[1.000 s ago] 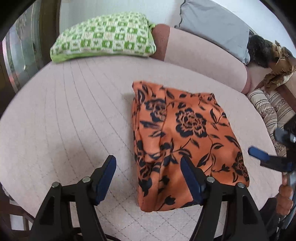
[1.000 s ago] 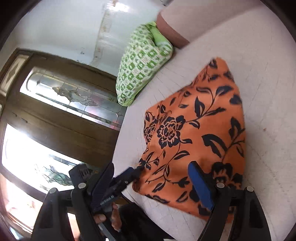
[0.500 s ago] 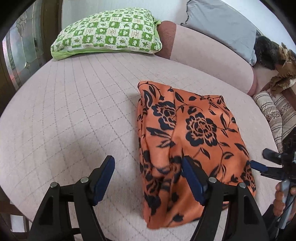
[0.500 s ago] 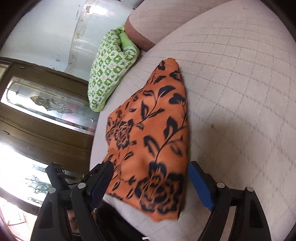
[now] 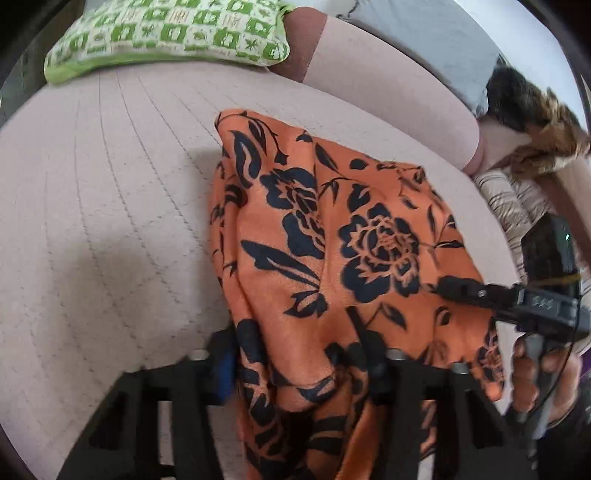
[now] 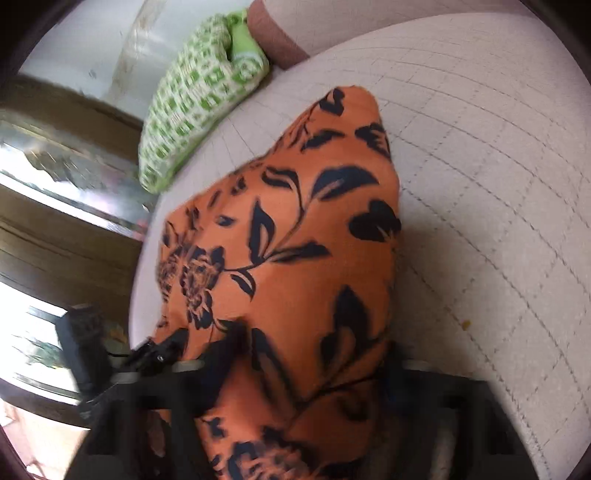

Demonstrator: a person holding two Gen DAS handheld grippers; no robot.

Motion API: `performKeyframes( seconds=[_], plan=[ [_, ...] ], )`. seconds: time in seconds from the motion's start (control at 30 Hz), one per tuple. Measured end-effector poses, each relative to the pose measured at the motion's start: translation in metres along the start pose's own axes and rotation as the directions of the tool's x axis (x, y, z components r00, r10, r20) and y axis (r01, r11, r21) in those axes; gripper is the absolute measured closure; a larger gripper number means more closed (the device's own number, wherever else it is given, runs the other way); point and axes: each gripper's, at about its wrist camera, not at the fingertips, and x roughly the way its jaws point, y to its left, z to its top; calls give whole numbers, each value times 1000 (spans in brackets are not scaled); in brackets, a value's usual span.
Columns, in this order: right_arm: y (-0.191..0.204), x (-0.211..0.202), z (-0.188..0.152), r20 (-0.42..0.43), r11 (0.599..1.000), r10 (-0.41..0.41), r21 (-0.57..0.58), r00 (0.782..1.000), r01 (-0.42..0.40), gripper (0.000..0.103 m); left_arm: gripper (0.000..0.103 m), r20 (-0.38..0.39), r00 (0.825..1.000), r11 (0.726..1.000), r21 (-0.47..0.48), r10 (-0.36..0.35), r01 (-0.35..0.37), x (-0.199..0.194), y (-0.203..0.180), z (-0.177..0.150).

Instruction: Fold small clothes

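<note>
Left tongs [image 5: 301,363] just closing, near-edge fold of cloth [image 5: 332,236] between pads, pinching it. Right tongs [image 6: 306,360] likewise, on opposite near corner. Cloth runs straight ahead from both along bed [image 5: 110,206], long axis toward pillow [image 5: 166,33]. Both equally near.

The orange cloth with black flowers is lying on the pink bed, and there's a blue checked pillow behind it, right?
Almost. The pillow is green and white checked, not blue; the left wrist view shows it clearly. The rest holds: the orange cloth with black flowers lies on the pink bed, with the pillow behind it.
</note>
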Motion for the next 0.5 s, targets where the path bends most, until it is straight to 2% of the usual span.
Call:
performKeyframes(
  seconds=[0.03, 0.1, 0.2, 0.3, 0.37, 0.43, 0.5],
  plan=[
    [3, -4, 1, 8, 1000, -1, -11, 1000, 1, 62, 65, -5, 1000, 1000, 15, 0, 0, 0, -4, 2],
    [12, -19, 1, 43, 999, 3, -37, 999, -1, 65, 69, 15, 1000, 999, 47, 11, -12, -7, -14, 5],
    [26, -52, 6, 102, 995, 9, -98, 995, 1, 66, 69, 76, 997, 997, 82, -10, 3, -24, -42, 15],
    [21, -95, 18, 171, 992, 2, -121, 985, 19, 66, 69, 147, 988, 990, 142, -45, 24, -35, -87, 29],
    [1, -123, 28, 205, 994, 1, -111, 979, 22, 66, 68, 156, 985, 986, 159, -69, 44, -29, -110, 36],
    [-26, -132, 36, 184, 997, -3, -70, 983, 17, 65, 65, 141, 987, 988, 148, -73, 52, -15, -123, 41],
    [-56, -131, 34, 193, 999, -41, -17, 980, 45, 61, 56, 78, 995, 988, 144, -60, 48, 19, -136, 42]
  ],
)
